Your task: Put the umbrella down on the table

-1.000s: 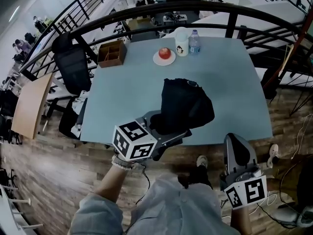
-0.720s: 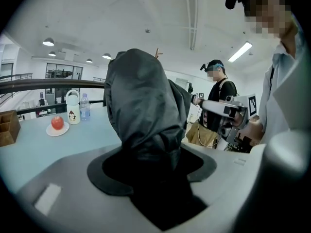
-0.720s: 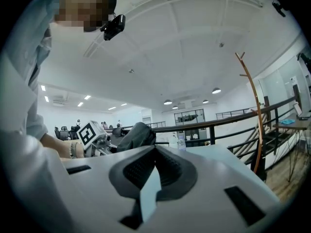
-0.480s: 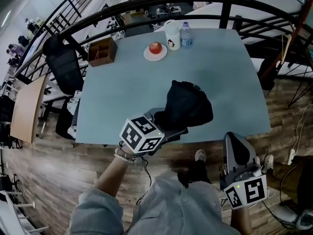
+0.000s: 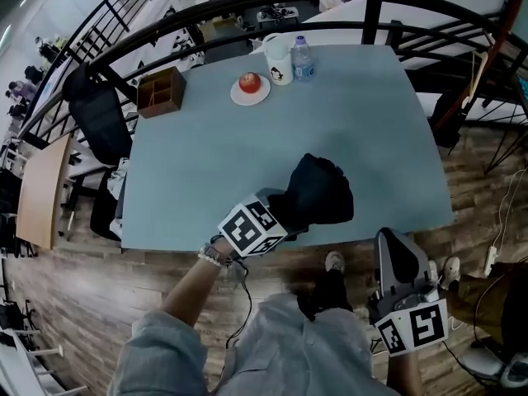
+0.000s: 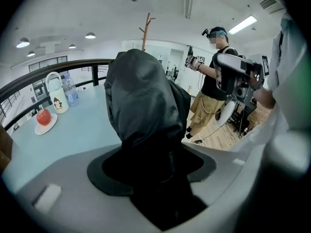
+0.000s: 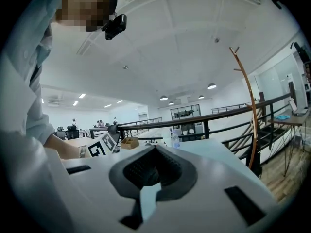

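A folded black umbrella (image 5: 323, 190) is over the near part of the pale blue table (image 5: 206, 163), close to its front edge. My left gripper (image 5: 289, 213) is shut on the umbrella's lower end and points down and away from me. In the left gripper view the umbrella (image 6: 143, 96) rises from between the jaws of the left gripper (image 6: 153, 171) and hides the pads. Whether the umbrella touches the tabletop I cannot tell. My right gripper (image 5: 396, 242) is off the table at the lower right, over the wooden floor. The right gripper (image 7: 153, 176) is shut with nothing in it.
At the table's far side are an apple on a white plate (image 5: 249, 82), a white mug (image 5: 279, 66), a water bottle (image 5: 302, 58) and a wooden box (image 5: 161, 91). A black chair (image 5: 99, 118) is at the left edge. A dark railing (image 5: 371, 19) runs behind the table.
The left gripper has come down and tipped further downward with the umbrella, which now sits lower and nearer the table's front edge. The right gripper has hardly shifted.
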`<control>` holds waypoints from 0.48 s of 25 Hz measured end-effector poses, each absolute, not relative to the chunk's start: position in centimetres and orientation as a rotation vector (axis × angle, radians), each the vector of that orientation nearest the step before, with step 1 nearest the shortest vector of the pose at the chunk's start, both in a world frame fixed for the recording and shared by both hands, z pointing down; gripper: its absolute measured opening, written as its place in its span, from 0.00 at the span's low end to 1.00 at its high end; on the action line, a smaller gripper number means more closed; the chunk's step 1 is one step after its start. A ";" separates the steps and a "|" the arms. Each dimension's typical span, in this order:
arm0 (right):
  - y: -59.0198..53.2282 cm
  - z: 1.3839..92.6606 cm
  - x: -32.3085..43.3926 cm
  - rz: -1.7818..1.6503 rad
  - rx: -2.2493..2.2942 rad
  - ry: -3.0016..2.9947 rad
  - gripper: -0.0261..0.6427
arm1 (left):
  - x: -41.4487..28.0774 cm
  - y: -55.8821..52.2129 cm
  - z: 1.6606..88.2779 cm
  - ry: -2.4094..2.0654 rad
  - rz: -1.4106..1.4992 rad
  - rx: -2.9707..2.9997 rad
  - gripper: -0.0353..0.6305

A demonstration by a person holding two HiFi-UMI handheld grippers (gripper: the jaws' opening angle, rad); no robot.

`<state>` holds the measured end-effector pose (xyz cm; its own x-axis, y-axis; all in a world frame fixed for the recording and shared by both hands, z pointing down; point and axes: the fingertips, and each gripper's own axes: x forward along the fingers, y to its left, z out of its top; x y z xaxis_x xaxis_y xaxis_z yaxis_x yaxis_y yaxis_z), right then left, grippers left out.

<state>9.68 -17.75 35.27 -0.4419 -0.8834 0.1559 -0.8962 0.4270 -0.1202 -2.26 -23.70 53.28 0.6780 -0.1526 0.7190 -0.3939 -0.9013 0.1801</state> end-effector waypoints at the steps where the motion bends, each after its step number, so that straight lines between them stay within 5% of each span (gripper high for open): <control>1: -17.9 35.4 9.9 0.291 1.624 -2.590 0.03 | -2.1 -23.8 53.9 -0.423 1.088 2.568 0.47; 12: -19.2 36.6 10.9 0.352 1.613 -2.572 0.03 | -1.4 -23.7 60.1 -0.304 1.410 2.520 0.47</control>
<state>10.90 -19.22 36.64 -0.4403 -0.8769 0.1928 -0.8965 0.4175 -0.1486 -1.35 -23.74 60.10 0.5133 -0.0644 0.8558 -0.2936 -0.9502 0.1045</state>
